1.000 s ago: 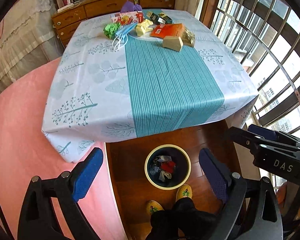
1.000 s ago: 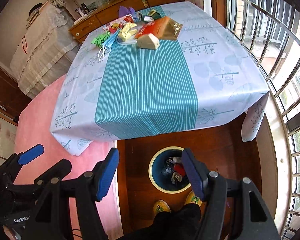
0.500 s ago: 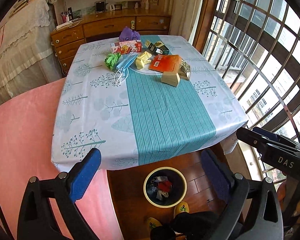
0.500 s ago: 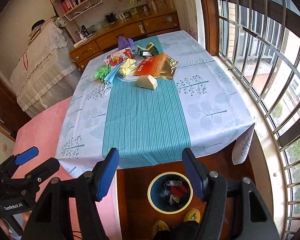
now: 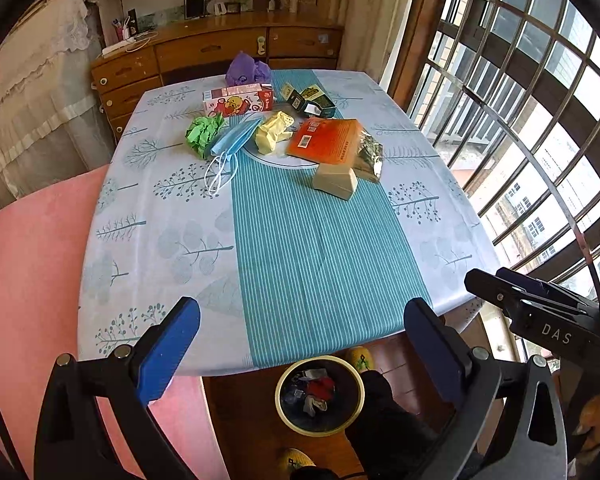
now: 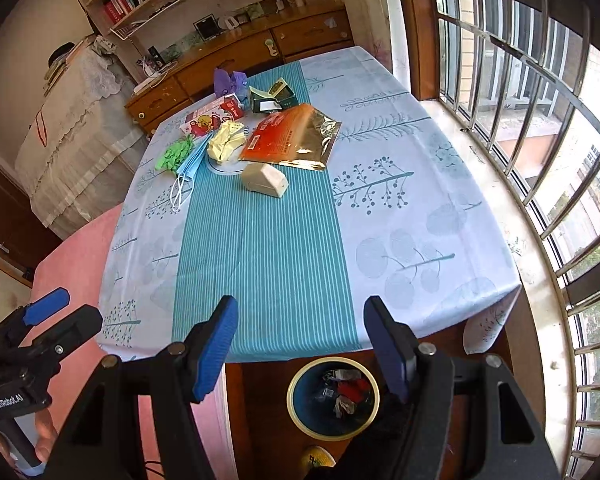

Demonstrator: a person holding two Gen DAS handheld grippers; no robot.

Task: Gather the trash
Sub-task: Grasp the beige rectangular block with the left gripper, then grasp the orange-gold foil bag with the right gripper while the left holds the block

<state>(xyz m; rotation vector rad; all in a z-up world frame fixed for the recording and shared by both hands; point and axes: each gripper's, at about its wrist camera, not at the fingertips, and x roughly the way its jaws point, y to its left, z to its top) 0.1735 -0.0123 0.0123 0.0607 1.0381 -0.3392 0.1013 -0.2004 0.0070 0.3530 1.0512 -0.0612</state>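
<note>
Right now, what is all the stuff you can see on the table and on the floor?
table: one, pale tree-print cloth with a teal striped middle.
purple bag: one, far edge.
red carton: one, red and white, before the purple bag.
dark boxes: a few, dark green, right of the carton.
green wad: one, crumpled, left of the pile.
face mask: one, blue, white loops, beside the green wad.
yellow wad: one, pale yellow, mid pile.
orange packet: one, orange and gold foil.
beige box: one, nearest piece.
trash bin: one, yellow rim, on the floor, holding scraps.
slippers: two, yellow, by the bin.
left hand-held gripper: one, blue pads, open, empty.
right hand-held gripper: one, blue pads, open, empty.
</note>
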